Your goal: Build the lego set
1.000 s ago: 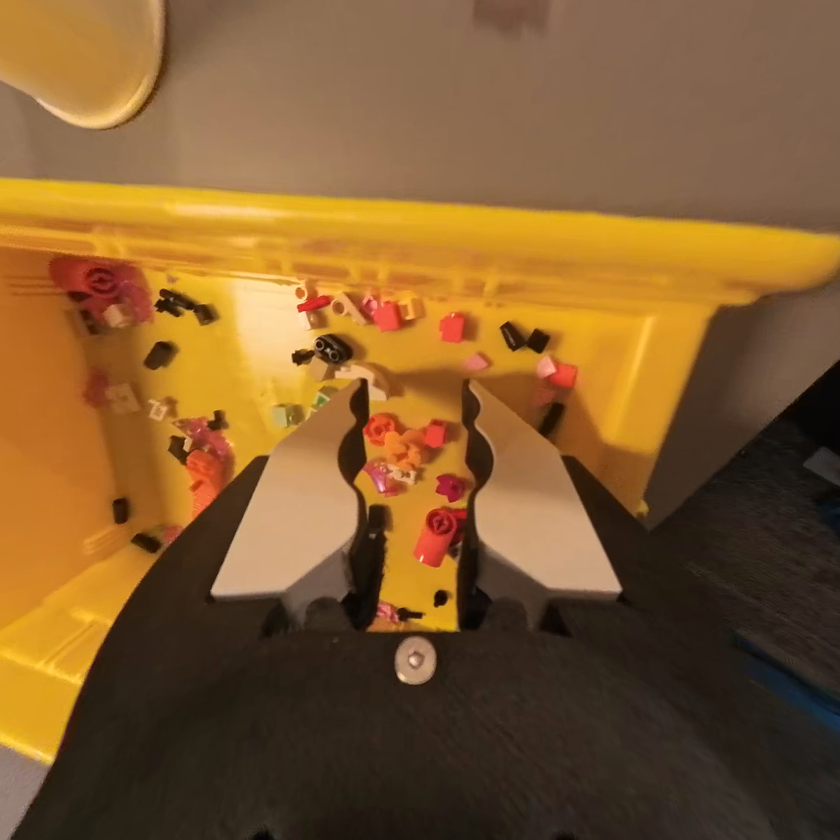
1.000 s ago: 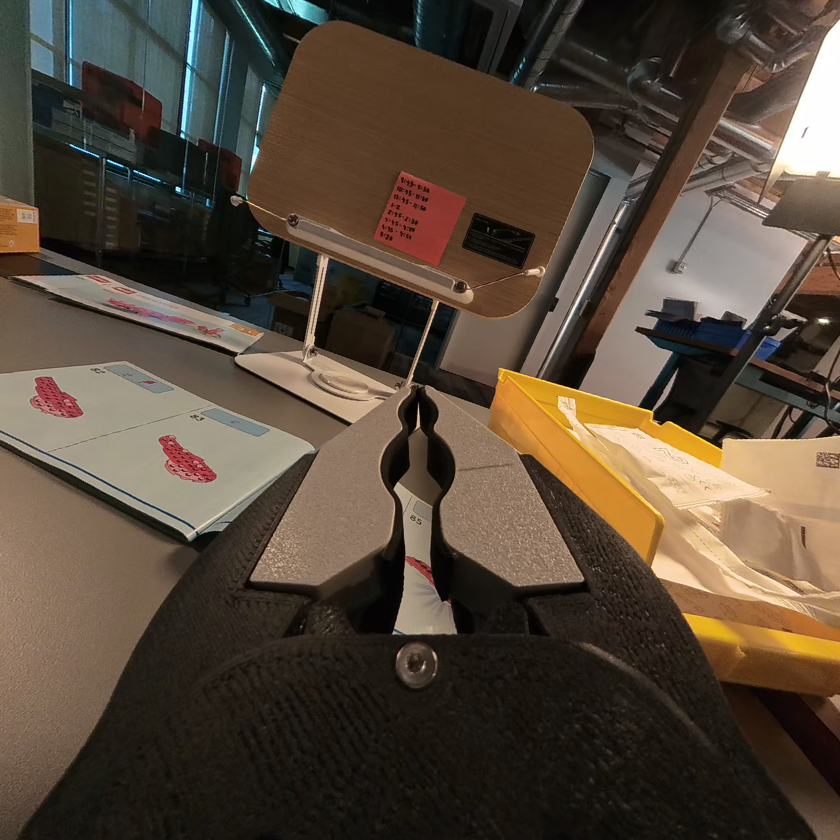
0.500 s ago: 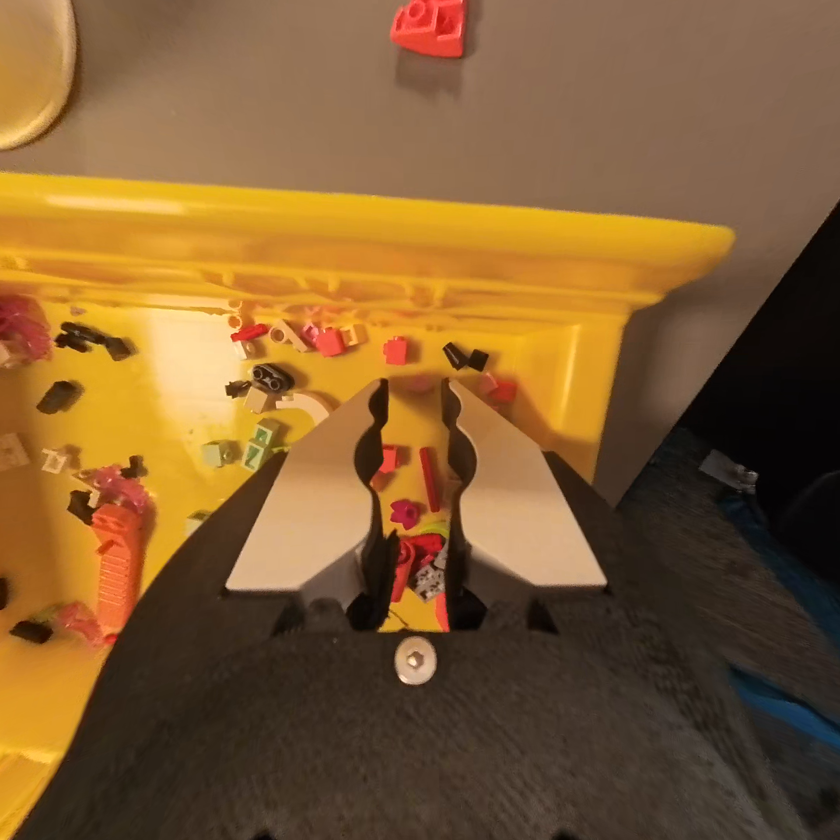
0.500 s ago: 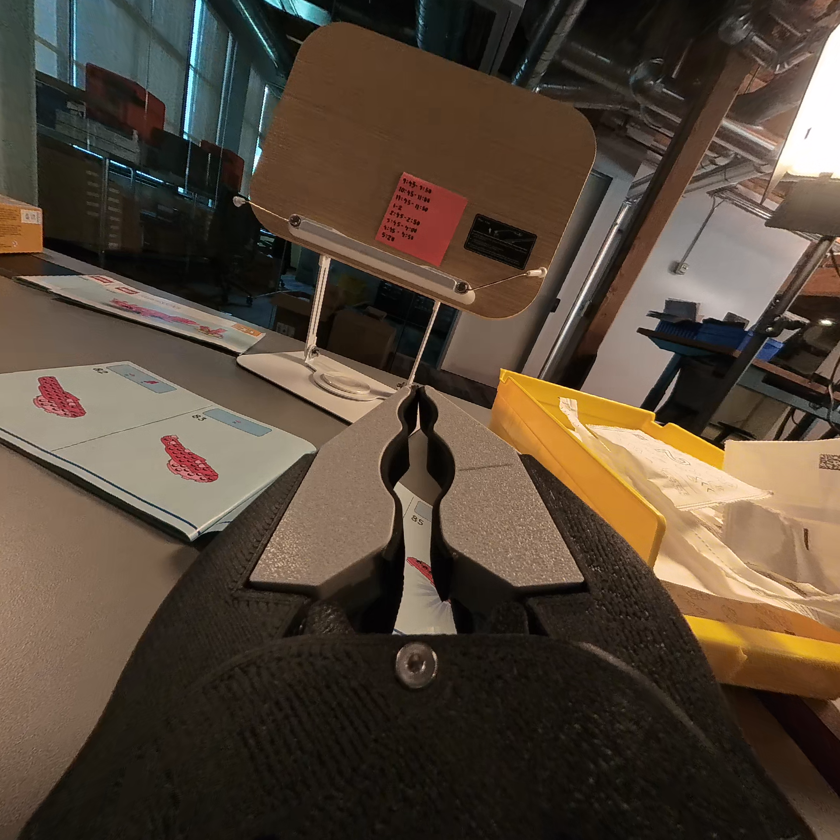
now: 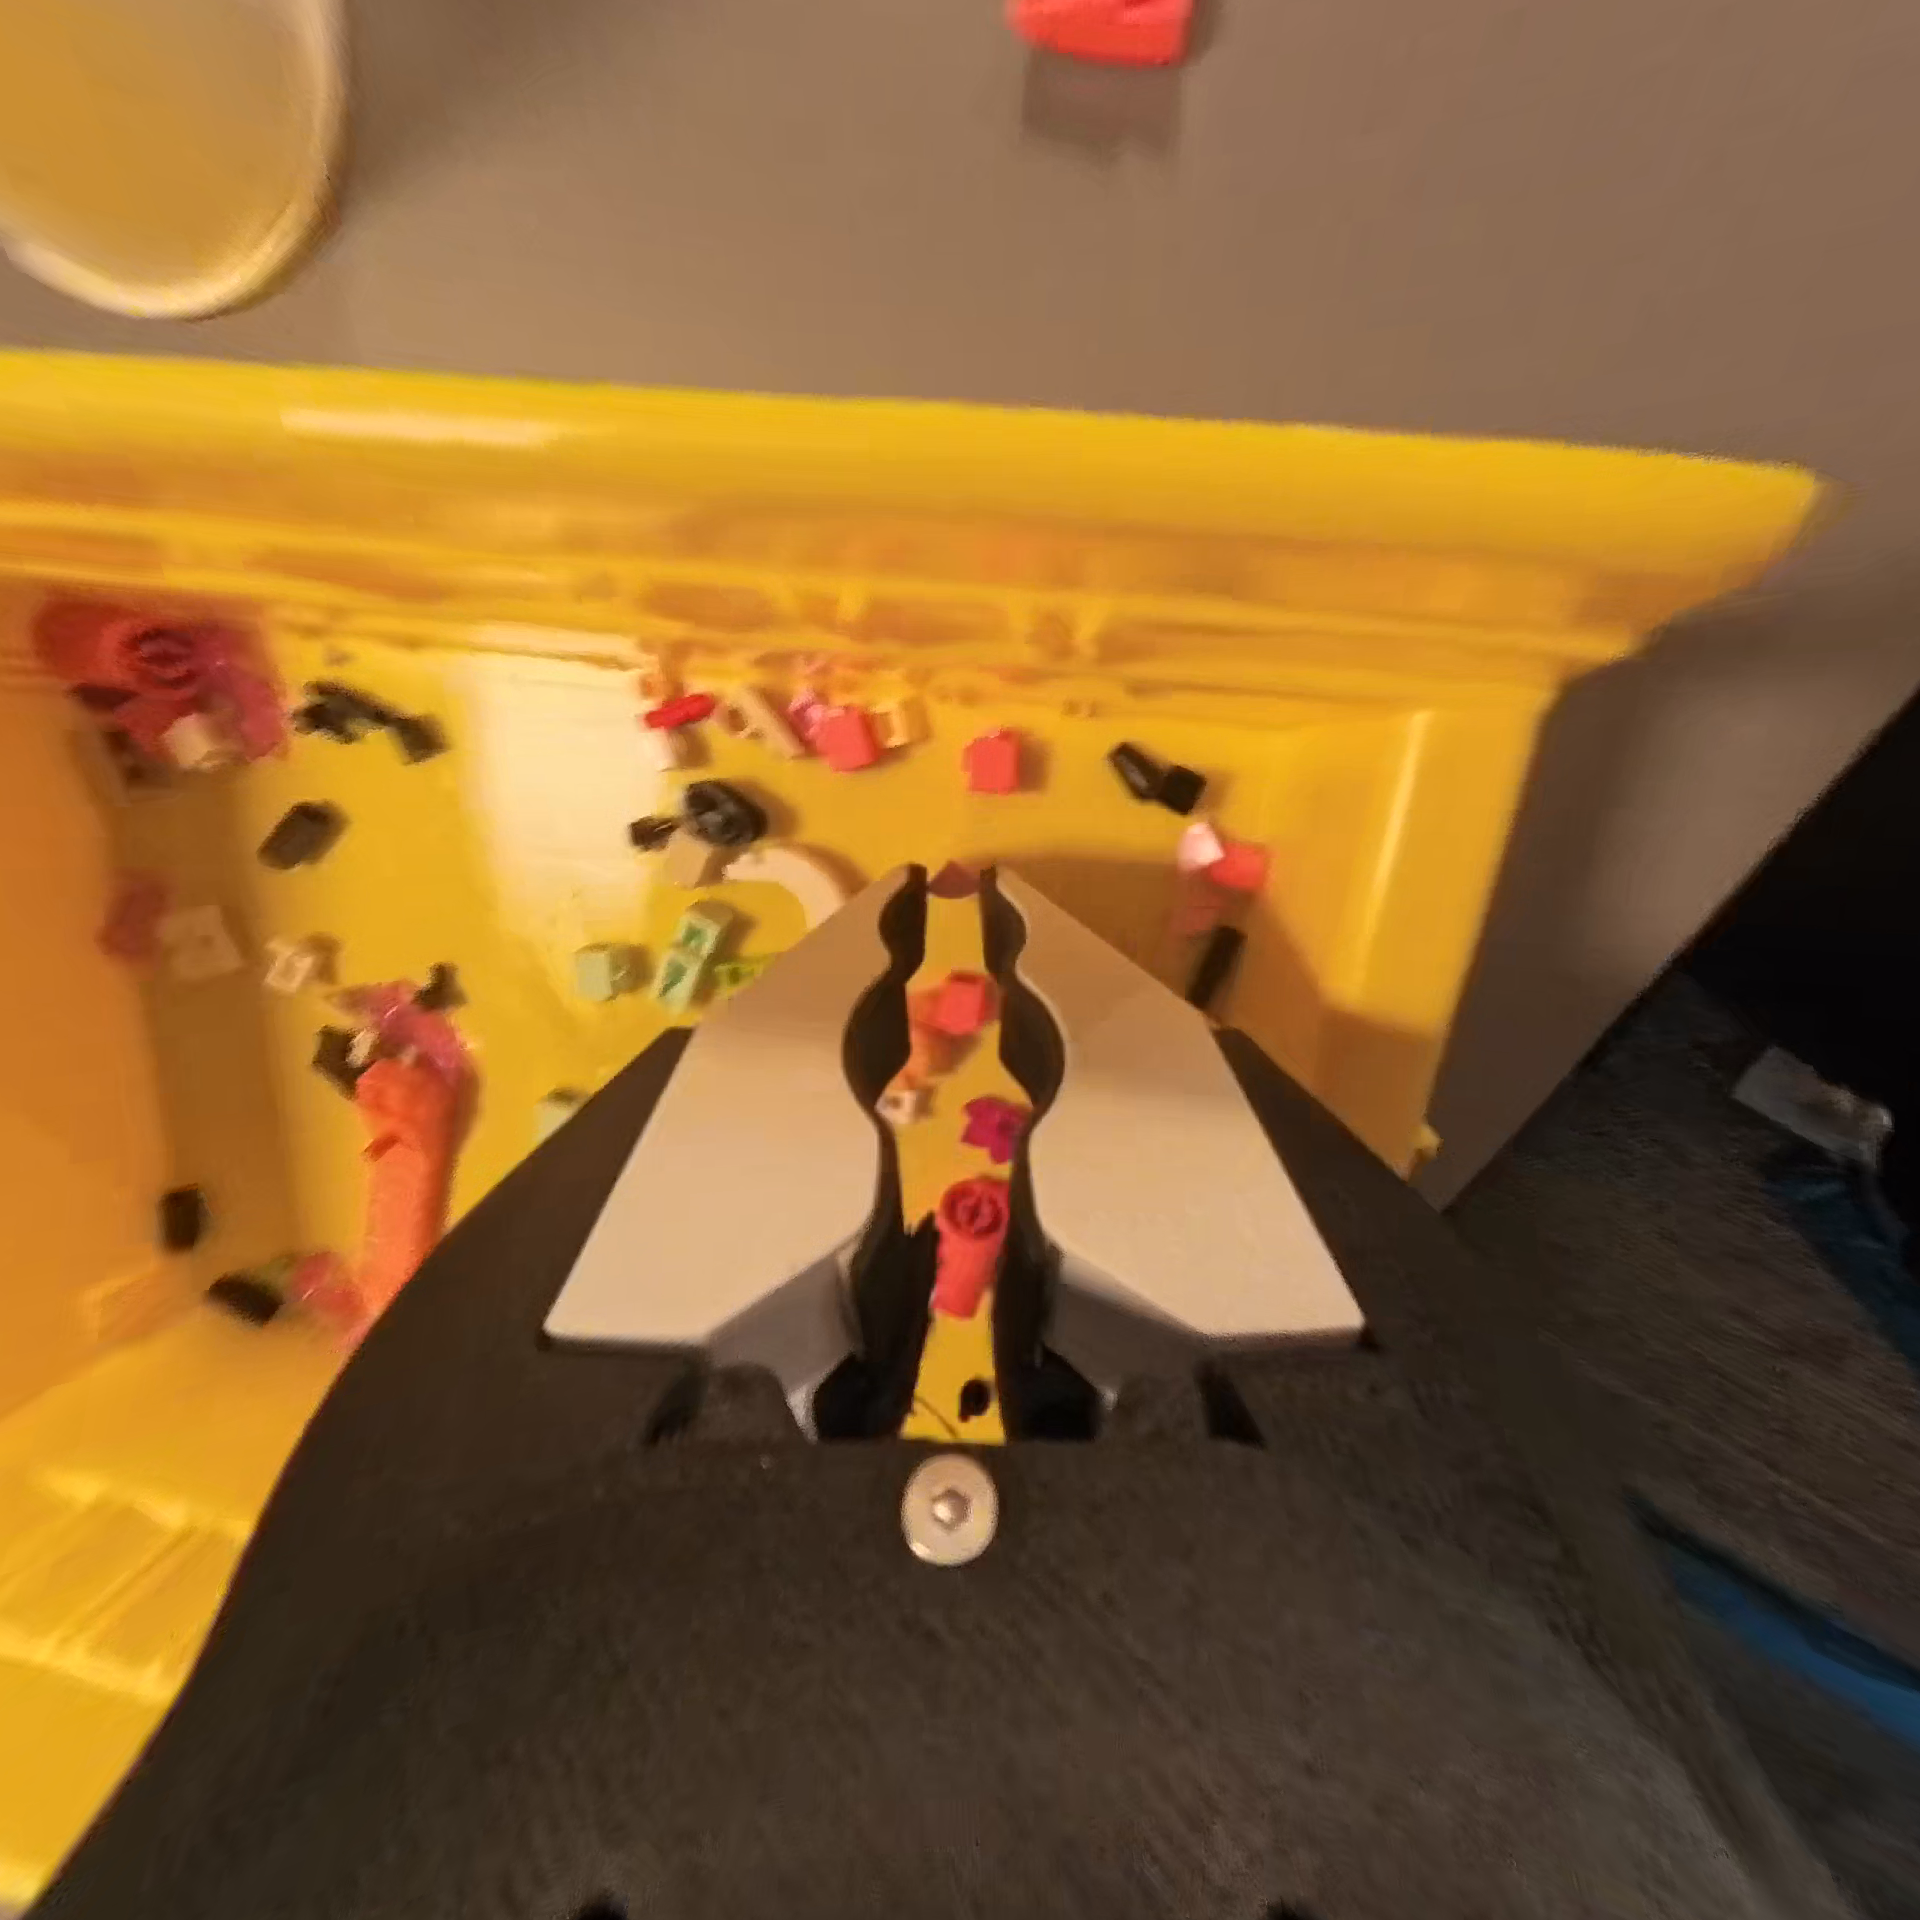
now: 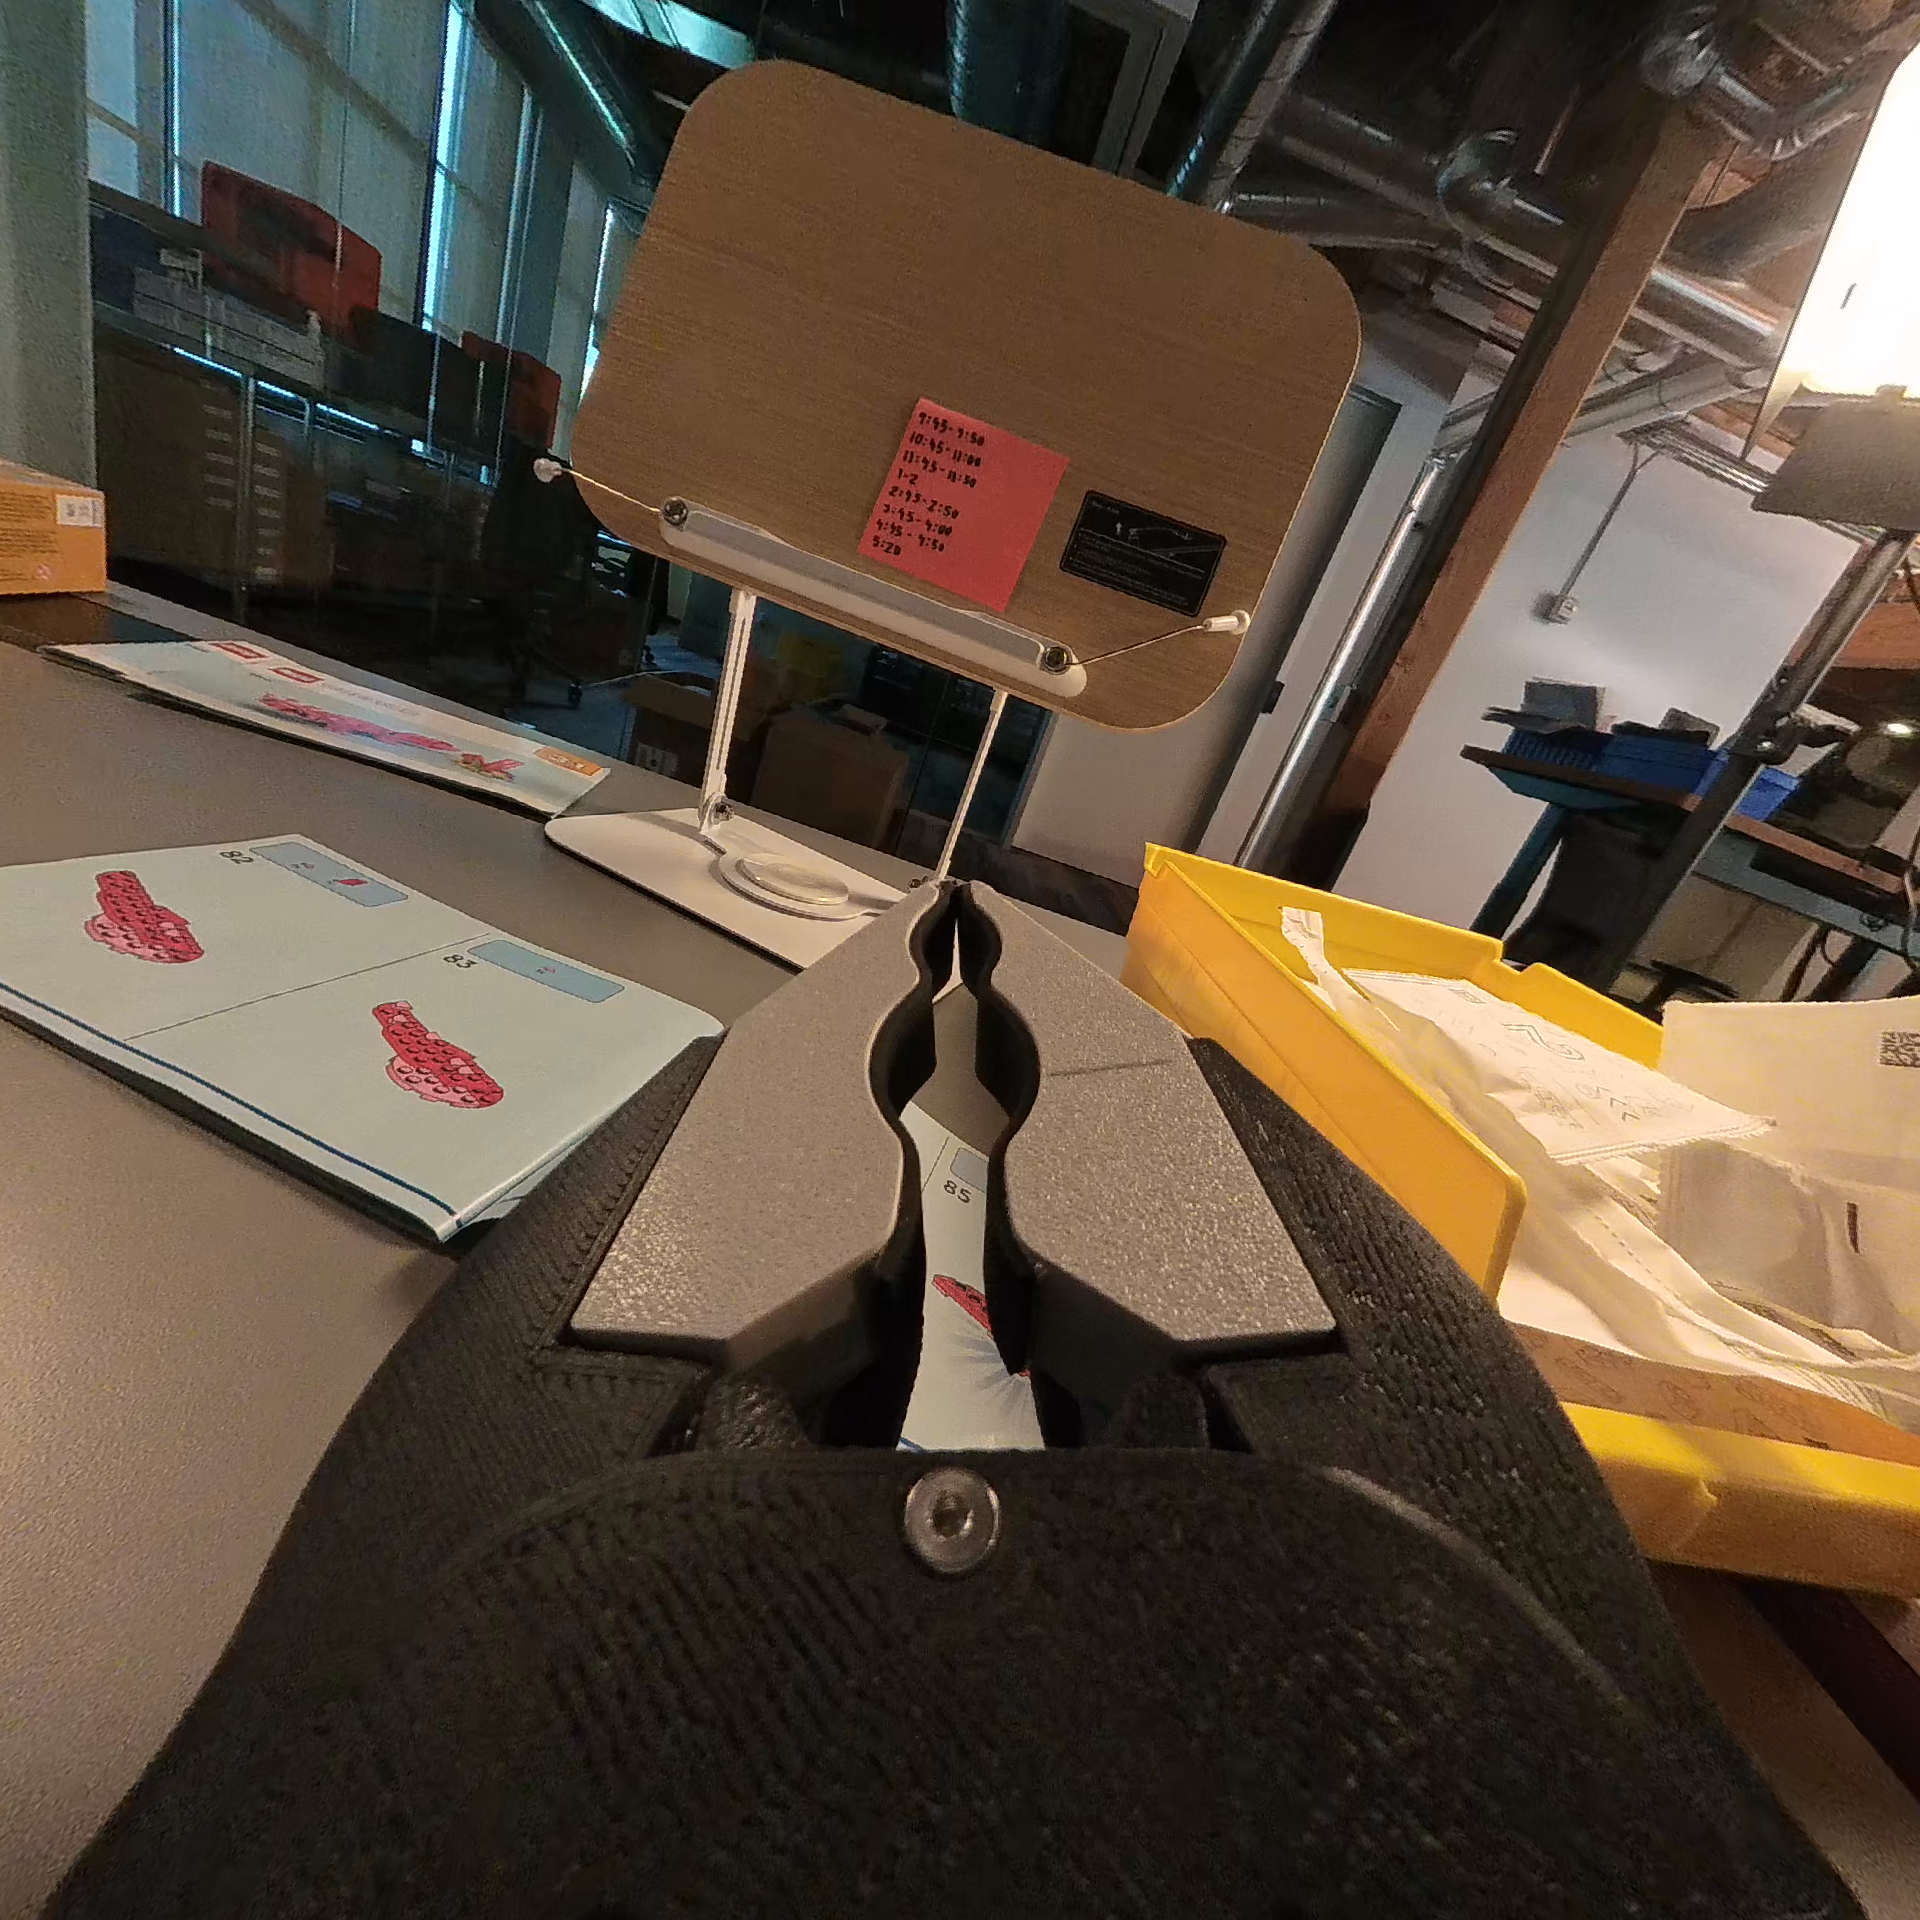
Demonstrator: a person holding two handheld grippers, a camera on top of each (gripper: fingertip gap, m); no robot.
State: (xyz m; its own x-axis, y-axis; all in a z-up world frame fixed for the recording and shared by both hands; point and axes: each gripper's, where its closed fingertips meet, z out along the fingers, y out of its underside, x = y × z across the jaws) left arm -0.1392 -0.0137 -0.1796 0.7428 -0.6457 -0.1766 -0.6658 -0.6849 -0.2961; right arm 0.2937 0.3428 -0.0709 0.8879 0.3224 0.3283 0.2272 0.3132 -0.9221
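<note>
A small pink piece [image 5: 951, 883], blurred and rounded, sits pinched between the tips of the left gripper [image 5: 951, 881], above a yellow bin [image 5: 727, 499] strewn with tiny red, black, pink and pale green building bricks. A red brick [image 5: 1101, 26] lies on the grey table [image 5: 727, 208] beyond the bin. The right gripper [image 6: 956, 894] has its fingertips pressed together on nothing, over an open instruction booklet [image 6: 312, 1018], near a wooden book stand [image 6: 966, 343].

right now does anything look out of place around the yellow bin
One red brick lies alone on the grey table, outside the yellow bin that holds the other small pieces. The left tongs hang over the bin, a small pink piece at their tips.
</note>
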